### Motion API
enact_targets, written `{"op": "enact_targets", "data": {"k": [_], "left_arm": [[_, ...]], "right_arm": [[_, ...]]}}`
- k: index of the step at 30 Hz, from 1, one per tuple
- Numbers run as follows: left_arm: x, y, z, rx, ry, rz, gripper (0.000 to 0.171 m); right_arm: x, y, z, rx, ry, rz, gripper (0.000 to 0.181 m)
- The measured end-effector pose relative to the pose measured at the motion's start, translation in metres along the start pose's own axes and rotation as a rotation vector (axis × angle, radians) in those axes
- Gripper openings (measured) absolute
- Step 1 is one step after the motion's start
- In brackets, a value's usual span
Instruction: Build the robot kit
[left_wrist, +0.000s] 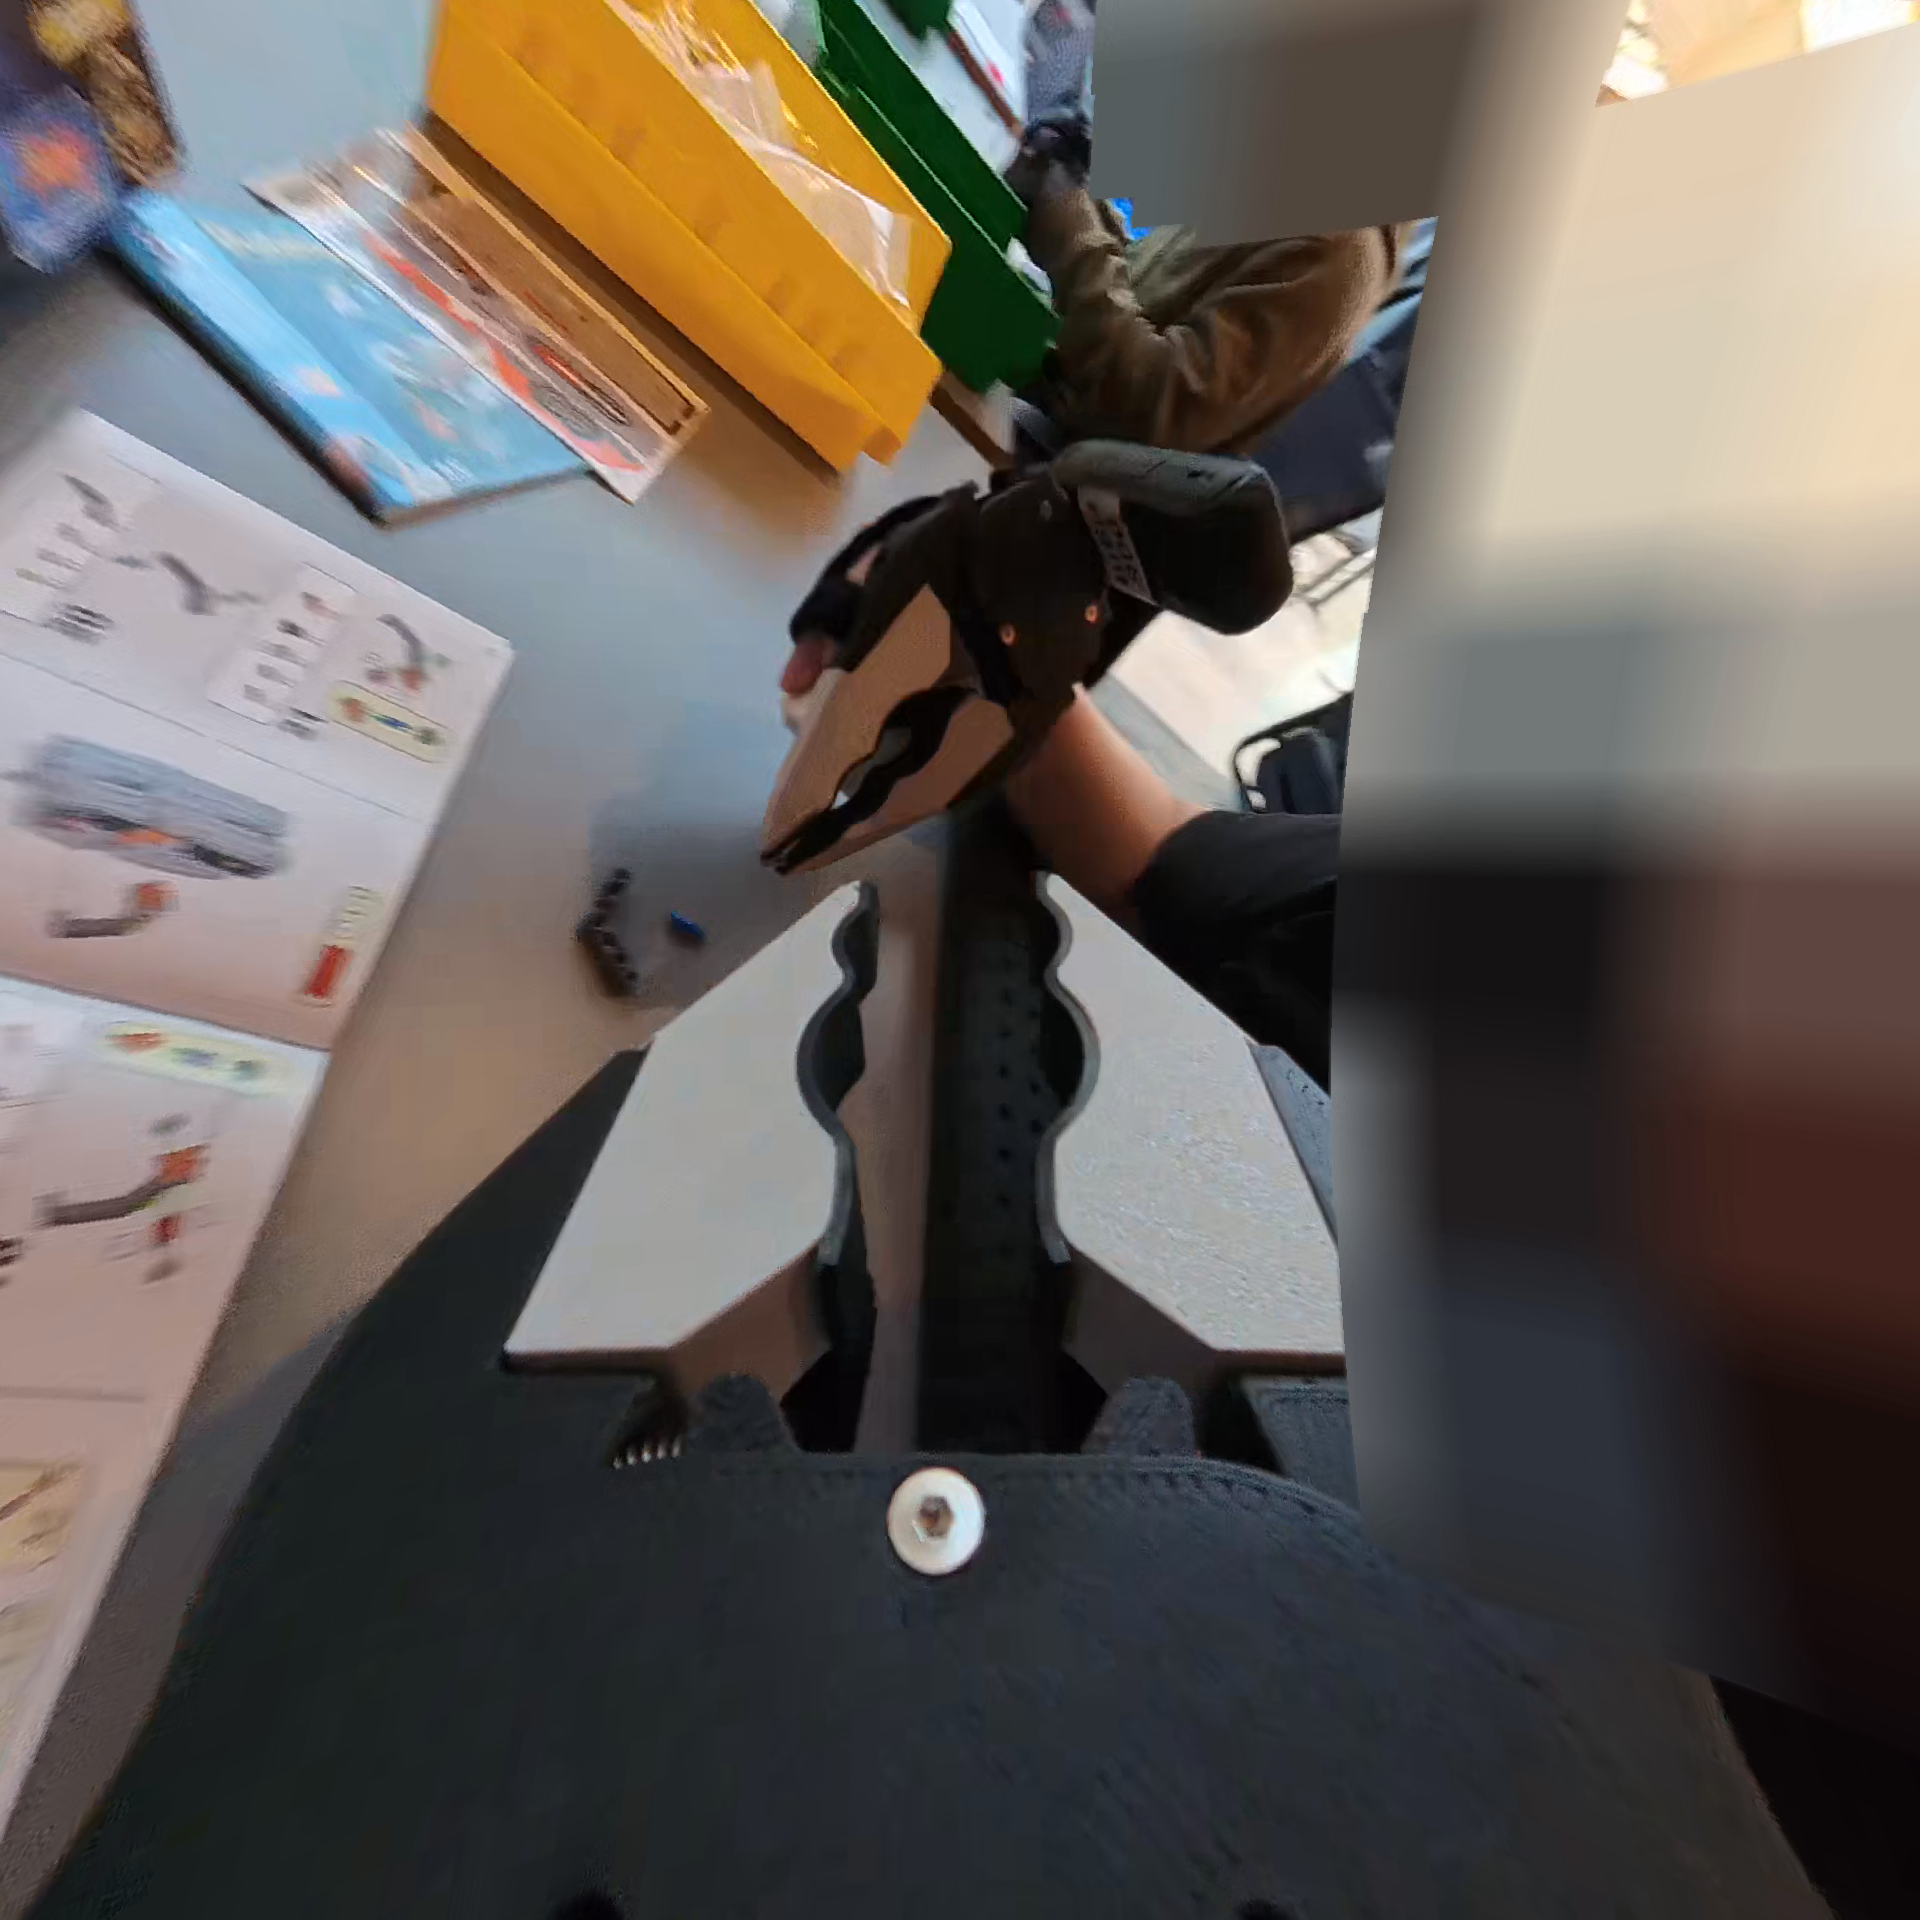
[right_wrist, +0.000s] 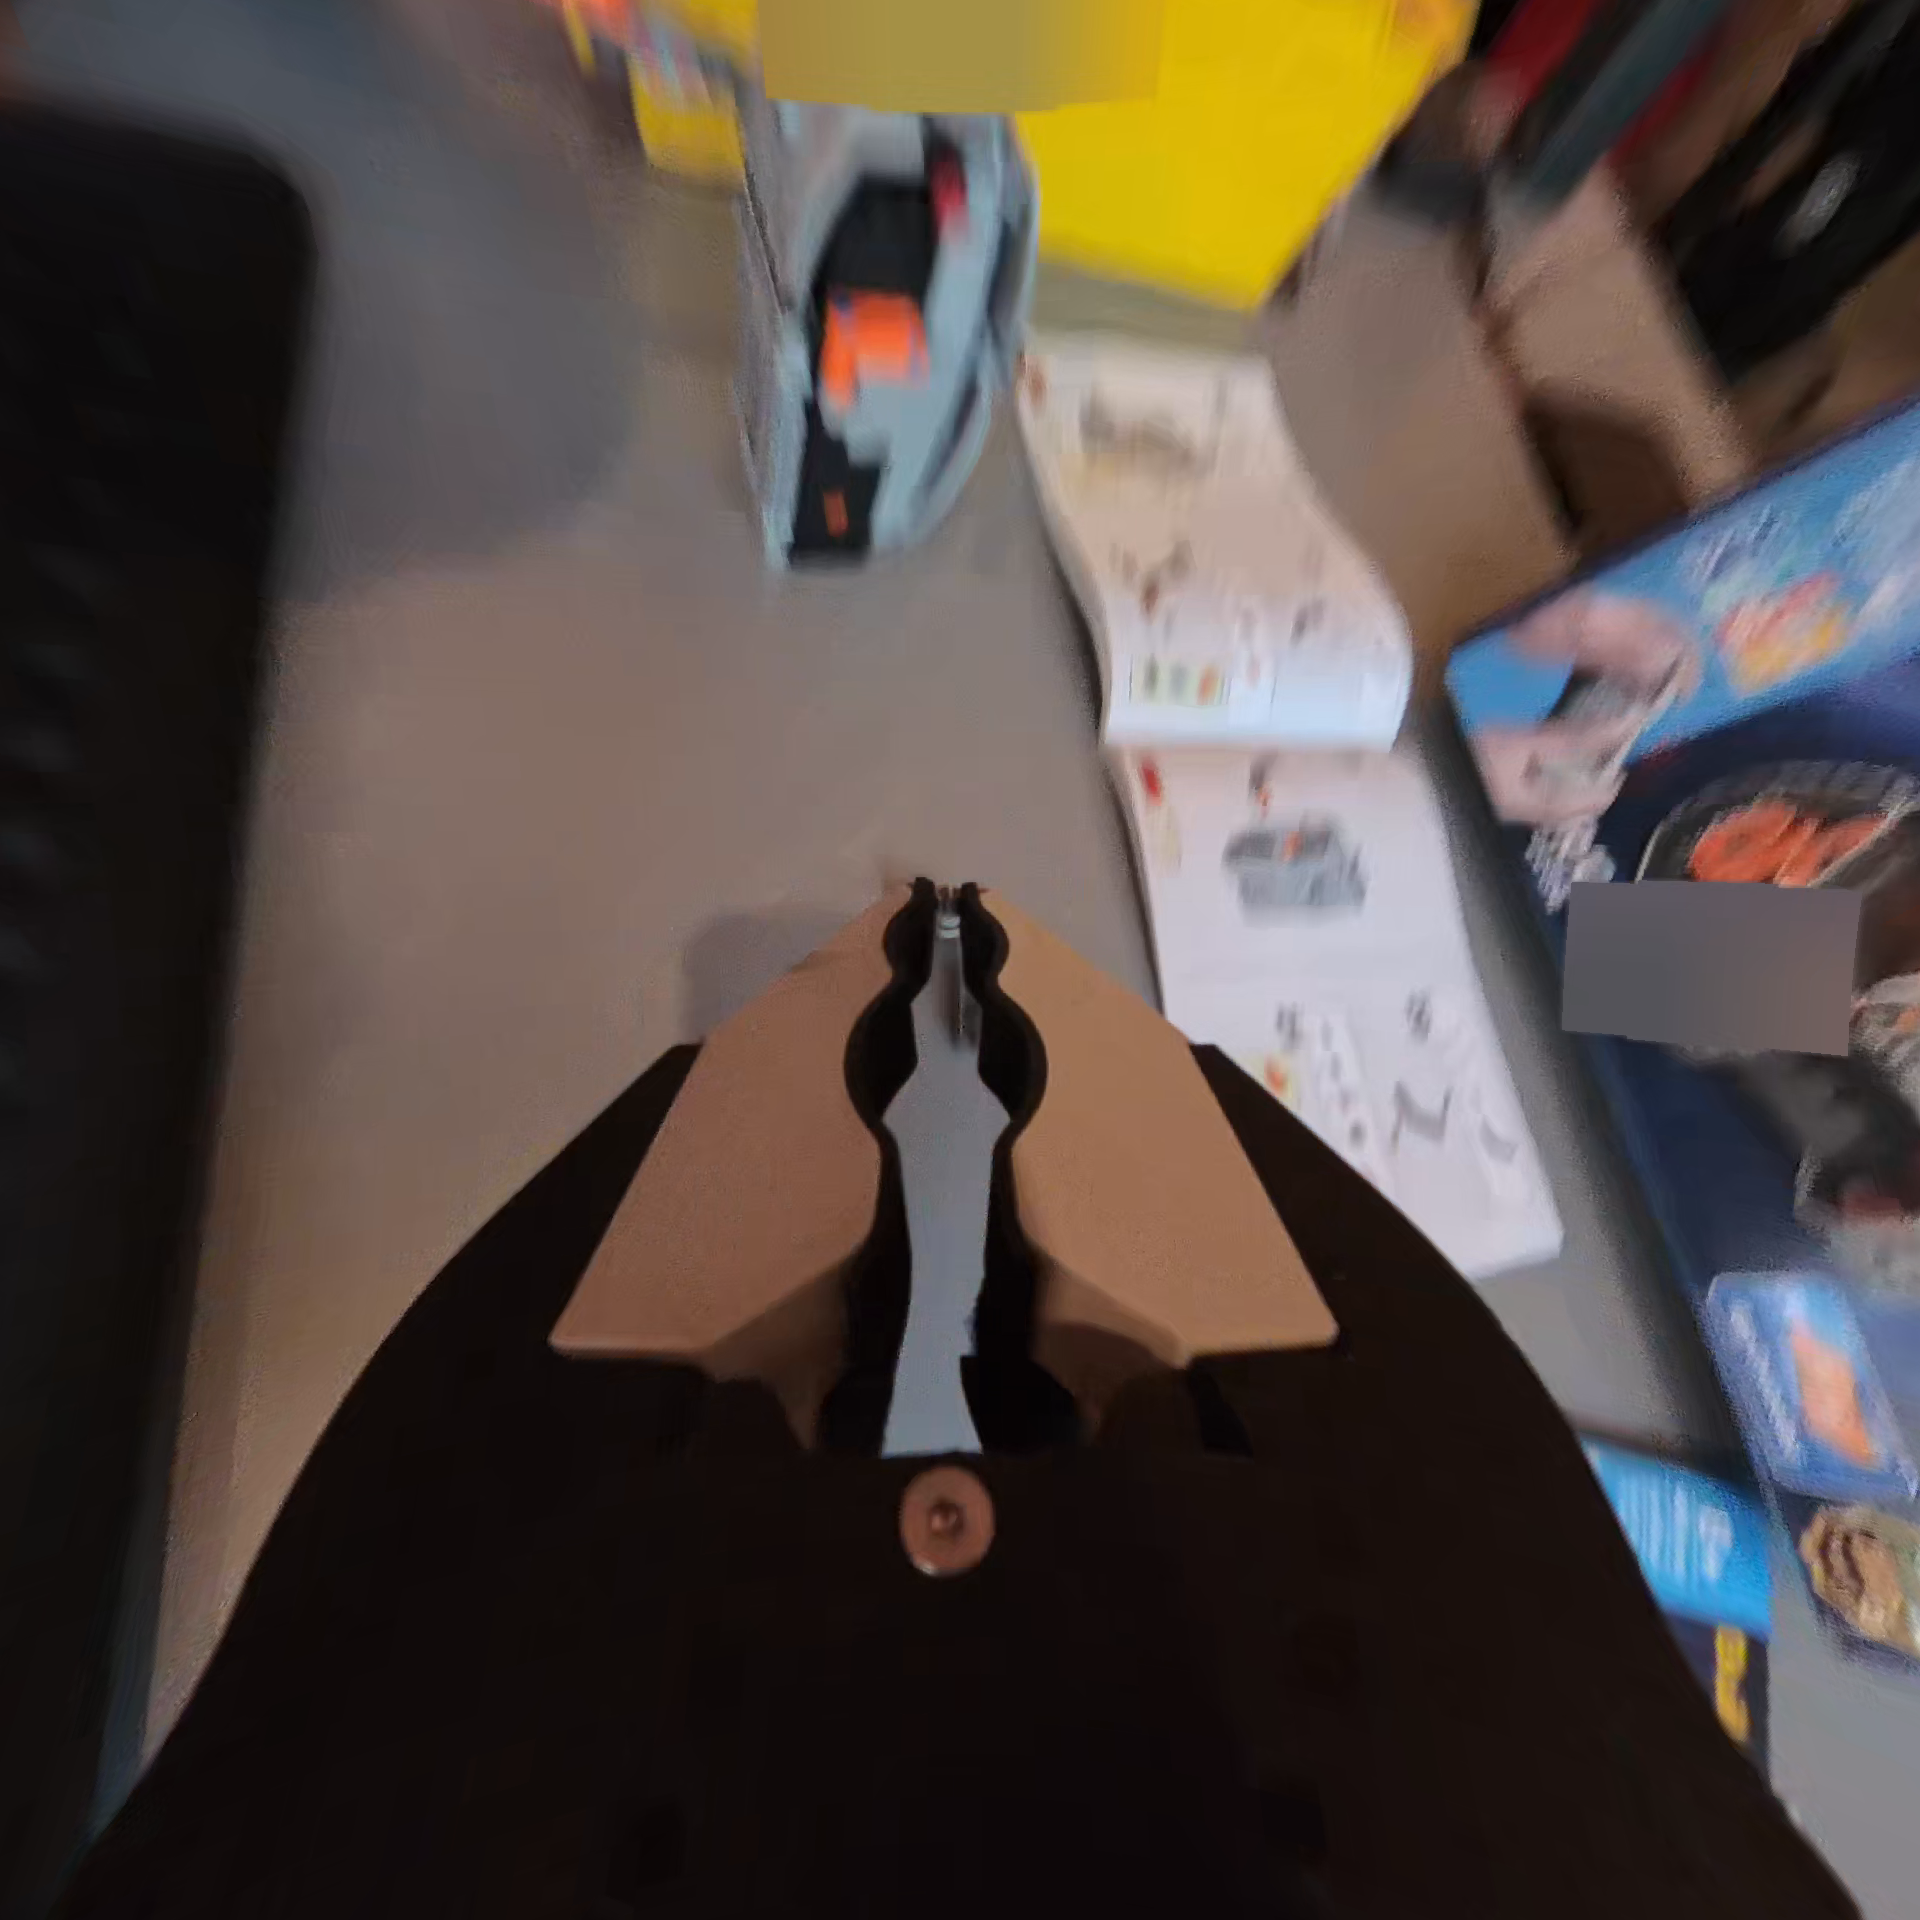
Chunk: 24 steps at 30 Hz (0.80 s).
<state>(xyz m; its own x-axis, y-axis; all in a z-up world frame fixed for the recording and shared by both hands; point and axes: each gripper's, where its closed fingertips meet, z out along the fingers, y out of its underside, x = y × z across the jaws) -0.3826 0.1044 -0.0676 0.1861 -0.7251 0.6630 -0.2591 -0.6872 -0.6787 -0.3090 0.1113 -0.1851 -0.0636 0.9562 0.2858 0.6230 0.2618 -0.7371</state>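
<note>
My left gripper (left_wrist: 954, 889) is open and empty, held above the grey table's (left_wrist: 644, 623) near edge. A small black piece (left_wrist: 608, 937) and a tiny blue piece (left_wrist: 686, 925) lie on the table just left of its fingertips. My right gripper (left_wrist: 777, 858), held by a hand, points down at the table a little beyond them. In the blurred right wrist view, the right gripper (right_wrist: 945, 896) is nearly shut on a small thin grey piece (right_wrist: 950, 940) at its tips. A grey model with orange parts (right_wrist: 883, 364) stands farther ahead.
Open instruction pages (left_wrist: 177, 790) lie at the left and also show in the right wrist view (right_wrist: 1247, 623). A blue booklet (left_wrist: 343, 353), a yellow bin (left_wrist: 707, 208) and a green bin (left_wrist: 966, 249) sit at the back. Blue boxes (right_wrist: 1714, 727) stand at the right. A black perforated object (left_wrist: 992, 1091) lies beyond the table edge. The grippers' ends are close to 15 centimeters from one another.
</note>
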Motion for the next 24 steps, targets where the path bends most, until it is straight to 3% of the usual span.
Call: {"op": "enact_targets", "data": {"k": [3,7,10,12,14,18,20,24], "left_arm": [[-0.006,-0.025,-0.048,0.124,-0.241,0.149,0.03],[-0.014,-0.049,-0.128,0.305,-0.625,0.255,0.037],[-0.002,-0.057,-0.172,0.42,-0.755,0.302,0.038],[0.008,-0.06,-0.195,0.484,-0.811,0.338,0.035],[0.019,-0.064,-0.221,0.551,-0.894,0.411,0.018],[0.033,-0.053,-0.294,0.731,-1.216,0.475,0.019],[0.035,-0.042,-0.317,0.759,-1.331,0.499,0.035],[-0.01,0.0,-0.337,0.514,-1.45,0.261,0.05]], "right_arm": [[-0.001,0.048,0.01,-0.199,-0.058,0.049,0.004],[-0.008,0.061,0.019,-0.24,-0.116,0.092,0.004],[-0.01,0.071,0.023,-0.277,-0.139,0.122,0.005],[-0.011,0.07,0.025,-0.25,-0.157,0.154,0.007],[-0.011,0.071,0.024,-0.231,-0.182,0.199,0.012],[0.002,0.057,0.014,-0.1,-0.157,0.251,0.019],[0.015,0.047,0.007,-0.02,-0.114,0.272,0.019],[0.029,0.044,0.002,0.031,-0.051,0.287,0.018]]}}
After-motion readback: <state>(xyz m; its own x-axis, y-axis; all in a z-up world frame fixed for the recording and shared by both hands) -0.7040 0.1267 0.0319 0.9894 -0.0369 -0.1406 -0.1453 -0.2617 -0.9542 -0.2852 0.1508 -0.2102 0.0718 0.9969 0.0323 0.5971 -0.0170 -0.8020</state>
